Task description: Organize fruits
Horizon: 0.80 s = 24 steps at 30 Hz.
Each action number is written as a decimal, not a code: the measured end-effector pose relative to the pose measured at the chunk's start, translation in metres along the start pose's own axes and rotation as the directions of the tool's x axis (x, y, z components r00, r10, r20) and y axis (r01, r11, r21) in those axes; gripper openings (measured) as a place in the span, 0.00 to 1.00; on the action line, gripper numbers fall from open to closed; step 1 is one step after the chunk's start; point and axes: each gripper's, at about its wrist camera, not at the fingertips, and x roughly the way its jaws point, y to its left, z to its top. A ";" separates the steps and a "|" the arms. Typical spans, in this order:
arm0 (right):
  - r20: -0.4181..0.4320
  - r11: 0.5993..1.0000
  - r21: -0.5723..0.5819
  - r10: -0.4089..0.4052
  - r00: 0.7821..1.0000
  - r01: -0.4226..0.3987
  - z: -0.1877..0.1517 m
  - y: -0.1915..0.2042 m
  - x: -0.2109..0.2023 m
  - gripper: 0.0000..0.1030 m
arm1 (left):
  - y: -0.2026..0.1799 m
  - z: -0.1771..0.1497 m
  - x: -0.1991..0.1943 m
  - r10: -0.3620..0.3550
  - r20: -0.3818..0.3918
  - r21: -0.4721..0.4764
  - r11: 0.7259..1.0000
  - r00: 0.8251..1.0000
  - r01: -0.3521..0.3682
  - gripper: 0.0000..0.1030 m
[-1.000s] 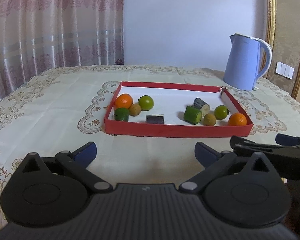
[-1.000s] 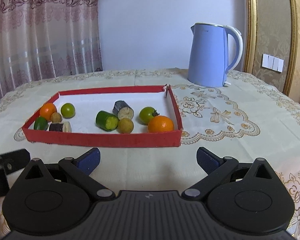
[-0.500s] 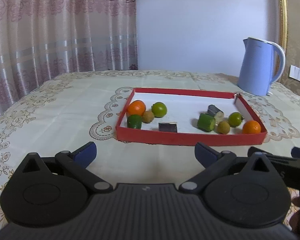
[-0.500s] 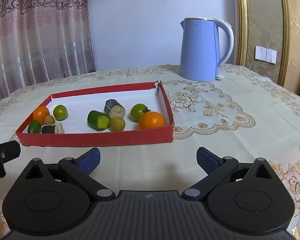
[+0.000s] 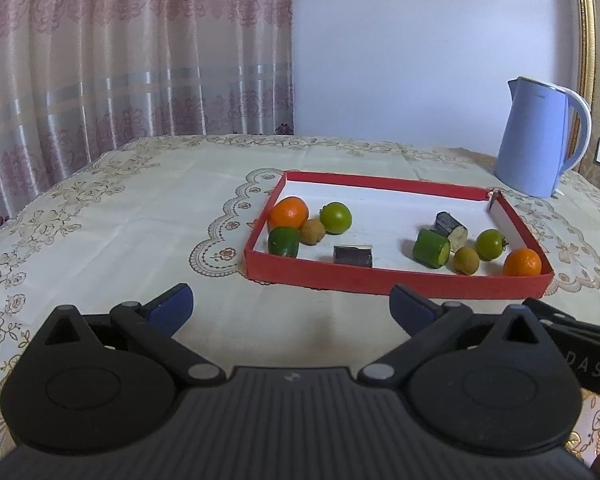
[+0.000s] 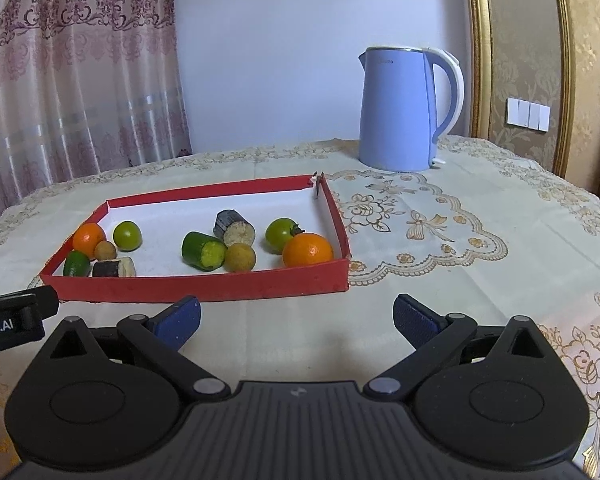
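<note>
Red card tray straight ahead of both pairs of fingers, on the cloth-covered desk, with all the fruit inside its low walls and none outside. Left fingers spread wide, nothing between them, held low and short of the tray's near wall. Right fingers equally wide apart and empty, level with the left pair and close beside it, probably so that either can reach in over the rim. Beyond the left fingers, one tight cluster at the tray's far-left end: left orange, green round fruit, small brown fruit, green cut piece and, just apart, dark cut piece. Beyond the right fingers, a second cluster of the same five kinds: right orange, green tomato, brown fruit, green cylinder and dark-skinned stub. Bare white floor between the two clusters. Reads either as two matched sets already laid out, or as kinds yet to be paired orange with orange; no telling which from here. Blue kettle well beyond the right fingers, clear of the tray.
</note>
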 end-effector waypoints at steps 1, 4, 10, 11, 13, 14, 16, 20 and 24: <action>0.003 1.000 -0.001 -0.001 1.000 0.001 0.000 0.001 0.000 1.00 | 0.000 0.000 0.000 0.000 0.002 0.002 1.000 1.000 0.000 1.00; 0.002 1.000 -0.004 -0.001 1.000 0.001 0.001 0.002 0.001 1.00 | -0.001 0.000 -0.001 0.007 0.010 0.012 1.000 1.000 -0.007 1.00; 0.006 1.000 -0.008 0.001 1.000 -0.001 0.000 0.003 -0.001 1.00 | -0.001 0.001 -0.002 0.003 0.012 0.015 1.000 1.000 -0.004 1.00; 0.007 1.000 -0.009 0.002 1.000 -0.002 0.000 0.002 0.000 1.00 | -0.002 0.001 -0.002 0.001 0.010 0.019 1.000 1.000 -0.002 1.00; 0.002 1.000 -0.009 0.002 1.000 -0.002 0.001 0.003 0.001 1.00 | -0.002 0.001 -0.002 0.001 0.009 0.024 1.000 1.000 -0.001 1.00; 0.001 1.000 -0.007 0.003 1.000 -0.003 0.000 0.003 0.001 1.00 | -0.002 0.001 -0.002 0.002 0.010 0.024 1.000 1.000 -0.003 1.00; -0.003 1.000 -0.004 0.005 1.000 -0.005 0.000 0.002 0.002 1.00 | -0.002 0.002 -0.001 0.005 0.009 0.025 1.000 1.000 -0.005 1.00; -0.005 1.000 -0.005 0.006 1.000 -0.006 0.001 0.003 0.003 1.00 | 0.000 0.002 -0.002 0.012 0.022 0.034 0.999 1.000 -0.013 1.00; -0.004 1.000 -0.009 0.009 1.000 -0.009 0.000 0.005 0.003 1.00 | 0.001 0.003 -0.004 0.020 0.039 0.054 0.998 0.999 -0.023 1.00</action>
